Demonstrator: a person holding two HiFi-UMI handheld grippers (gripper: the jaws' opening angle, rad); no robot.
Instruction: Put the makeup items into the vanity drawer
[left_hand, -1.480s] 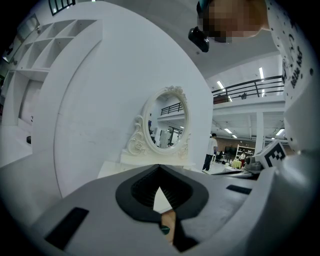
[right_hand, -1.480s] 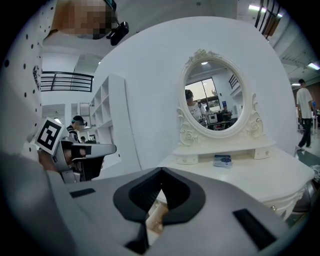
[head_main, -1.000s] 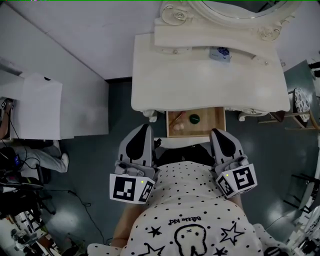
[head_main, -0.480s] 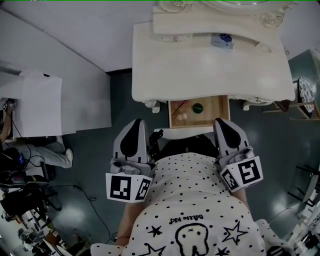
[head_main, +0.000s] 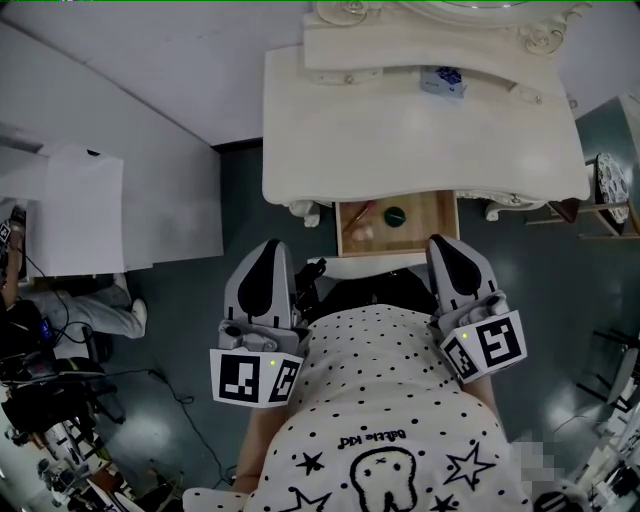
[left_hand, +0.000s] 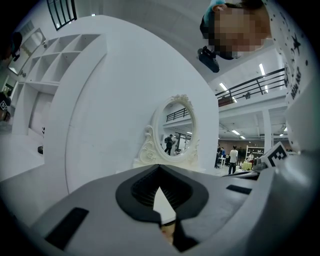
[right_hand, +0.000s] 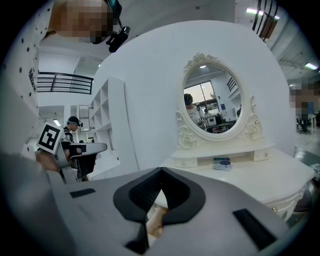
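Observation:
The white vanity stands ahead, and its wooden drawer is pulled open below the top. In the drawer lie a dark green round item, a pale round item and a thin stick. A small blue and white pack sits on the vanity's back shelf; the right gripper view shows the pack too. My left gripper and right gripper hang close to my body, short of the drawer. Both are shut with nothing in them.
An oval mirror rises behind the vanity top. White panels stand to the left, with a seated person and cables on the floor. A small side table stands at the right.
Both grippers have drawn back a little from the drawer towards my body, and the head view has shifted slightly. Over the last half second nothing has moved.

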